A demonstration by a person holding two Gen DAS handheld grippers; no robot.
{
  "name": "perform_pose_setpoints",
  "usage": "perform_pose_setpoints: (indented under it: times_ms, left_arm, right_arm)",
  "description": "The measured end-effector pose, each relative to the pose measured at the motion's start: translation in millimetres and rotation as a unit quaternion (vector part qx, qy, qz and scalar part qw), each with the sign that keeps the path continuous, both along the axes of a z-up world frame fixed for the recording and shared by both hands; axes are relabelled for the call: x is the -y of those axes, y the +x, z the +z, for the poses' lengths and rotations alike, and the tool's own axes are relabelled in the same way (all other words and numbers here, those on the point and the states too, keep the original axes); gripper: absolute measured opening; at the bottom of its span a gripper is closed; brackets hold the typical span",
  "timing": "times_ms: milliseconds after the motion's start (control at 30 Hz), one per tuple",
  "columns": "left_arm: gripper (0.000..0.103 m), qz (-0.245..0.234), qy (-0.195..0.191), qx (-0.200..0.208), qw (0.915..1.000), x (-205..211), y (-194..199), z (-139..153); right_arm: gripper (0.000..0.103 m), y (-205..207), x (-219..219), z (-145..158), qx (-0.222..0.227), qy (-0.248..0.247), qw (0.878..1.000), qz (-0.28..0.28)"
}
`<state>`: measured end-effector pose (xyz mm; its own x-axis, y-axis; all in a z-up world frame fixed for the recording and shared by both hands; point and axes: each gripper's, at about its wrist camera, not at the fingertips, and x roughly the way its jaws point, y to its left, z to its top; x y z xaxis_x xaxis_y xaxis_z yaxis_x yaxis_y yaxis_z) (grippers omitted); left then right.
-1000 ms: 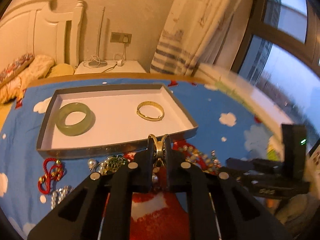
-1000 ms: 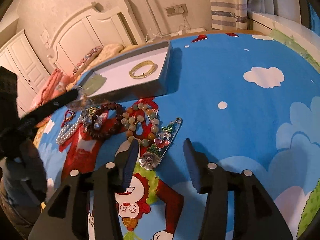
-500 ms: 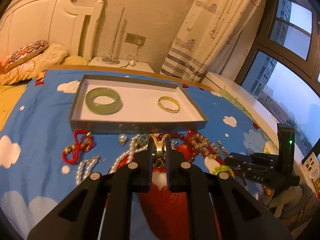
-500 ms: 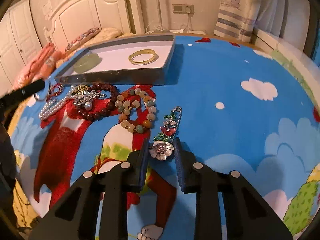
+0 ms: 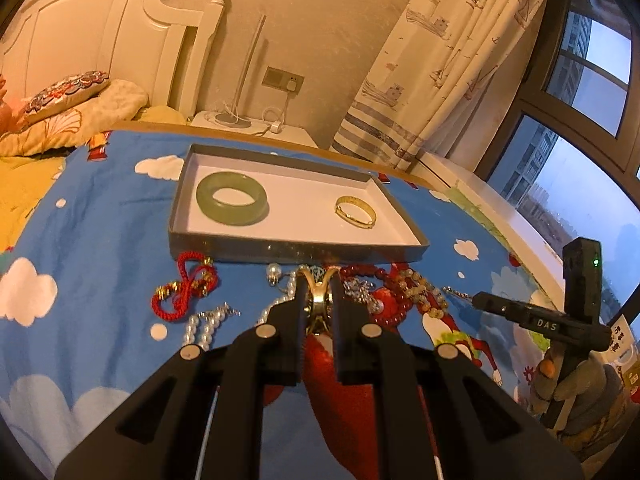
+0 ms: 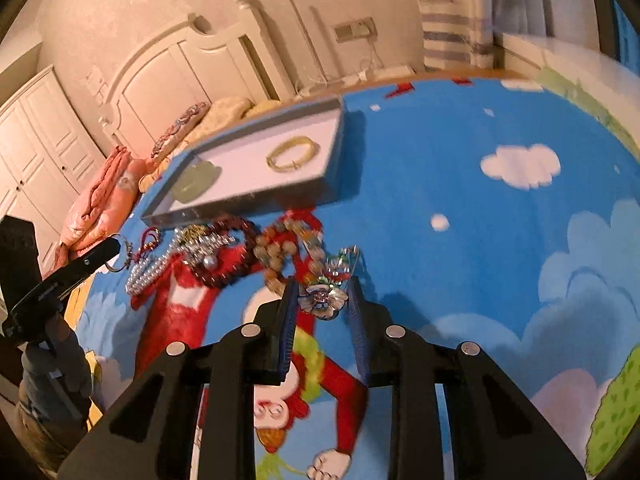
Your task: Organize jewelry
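My left gripper [image 5: 318, 280] is shut on a thin gold ring [image 5: 319, 294], seen edge-on between its tips, just short of the grey tray [image 5: 296, 247]. A green jade bangle [image 5: 231, 198] and a gold bangle [image 5: 355, 212] lie in the tray. In the right wrist view my right gripper [image 6: 322, 294] is shut on a flower brooch [image 6: 324, 300], whose pin points away over the blue cloth. The left gripper [image 6: 114, 246] shows there at the left edge, with the ring [image 6: 120, 258] hanging from its tip.
Loose jewelry lies in front of the tray: a red cord bracelet [image 5: 184, 292], pearl strands [image 5: 206, 326], dark red beads [image 6: 236, 252] and a mixed stone bead bracelet [image 6: 276, 248]. A gloved hand [image 5: 576, 384] holds the right gripper. A windowsill runs along the right.
The left gripper has drawn back from the tray, still gripping the ring. The right jaws have closed around the brooch, and that view has tilted.
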<state>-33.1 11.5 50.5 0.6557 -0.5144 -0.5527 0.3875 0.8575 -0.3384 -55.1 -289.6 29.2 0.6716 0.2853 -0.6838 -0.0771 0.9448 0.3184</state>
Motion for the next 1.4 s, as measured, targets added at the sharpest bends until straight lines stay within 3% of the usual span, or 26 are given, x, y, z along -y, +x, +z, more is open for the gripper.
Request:
perform_pose_setpoints:
  times_ms: [300,500,633,900,1000,1233,1400]
  left_arm:
    - [0.01,-0.018,0.018,0.021,0.9994,25,36,26]
    - [0.01,-0.023,0.04,0.017,0.9988,48,72,37]
    - [0.01,-0.022,0.049,0.003,0.9986,60,96,34]
    - [0.01,-0.004,0.068,-0.04,0.9969,76,137,12]
    - [0.01,0.005,0.067,-0.057,0.9961,75,151,5]
    - [0.01,0.037,0.083,-0.073,0.9932,76,180,-6]
    - [0.01,0.063,0.107,-0.087,0.9885,78,195,-16]
  right_arm:
    - [0.025,29,-20,27,0.051,-0.009,0.998,0.022]
    - [0.025,40,-26,52,0.087,0.001,0.996,0.032]
    - [0.025,54,-32,62,0.113,-0.019,0.993,0.036]
    - [0.025,108,-38,45,0.102,-0.048,0.993,0.044]
    - [0.025,132,-36,37,0.077,-0.026,0.995,0.052]
    - [0.025,168,-40,43,0.094,0.017,0.994,0.059]
    - [0.025,204,-51,34,0.076,0.057,0.994,0.063]
